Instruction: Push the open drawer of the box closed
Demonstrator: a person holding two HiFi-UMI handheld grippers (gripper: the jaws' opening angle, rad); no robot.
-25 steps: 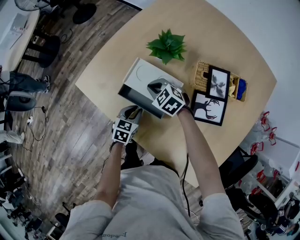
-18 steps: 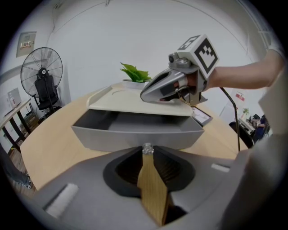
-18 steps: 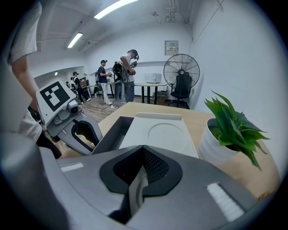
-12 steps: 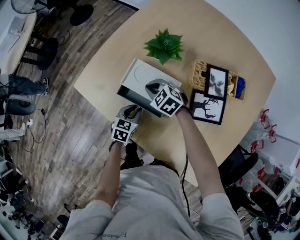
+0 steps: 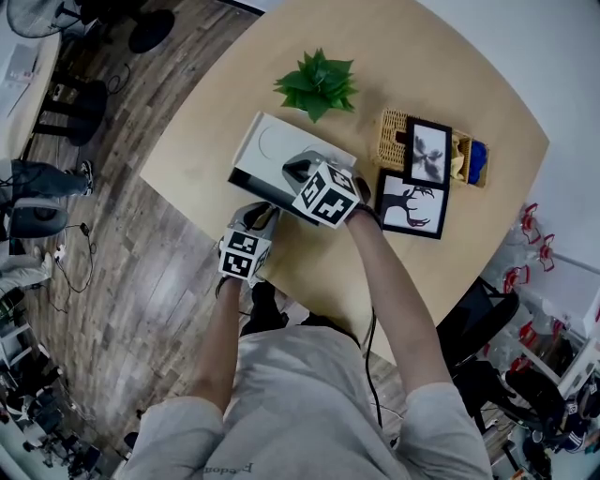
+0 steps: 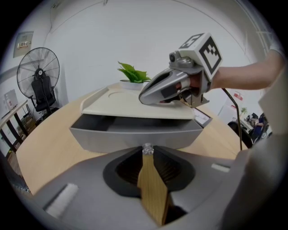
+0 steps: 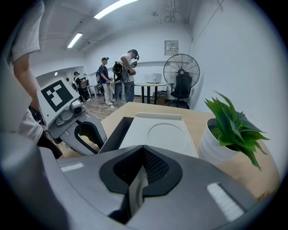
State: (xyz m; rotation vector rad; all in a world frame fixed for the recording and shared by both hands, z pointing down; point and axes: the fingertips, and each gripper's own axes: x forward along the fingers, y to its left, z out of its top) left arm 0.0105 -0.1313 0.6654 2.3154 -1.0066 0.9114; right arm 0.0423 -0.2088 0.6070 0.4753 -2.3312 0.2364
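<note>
Counter (image 5: 234, 94): carrying box (image 5: 281, 150), drawer (image 6: 135, 134) open.
Left claw (image 6: 147, 148): closed, empty, facing drawer.
Right claw (image 7: 141, 145): closed, resting on box.
Next: likely pushing straight in.

Bright ceiling lights (image 7: 113, 6), fisheye warp w/ dark corners.

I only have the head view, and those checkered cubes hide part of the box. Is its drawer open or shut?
Observer: Open. The left gripper view shows the grey drawer sticking out from under the white top of the box.
Operator: Is the left gripper grabbing it?
Observer: No. The left gripper has its jaws together, pointing at the drawer front.
Operator: And the right one?
Observer: The right gripper is shut too, empty, above the box's top.
</note>
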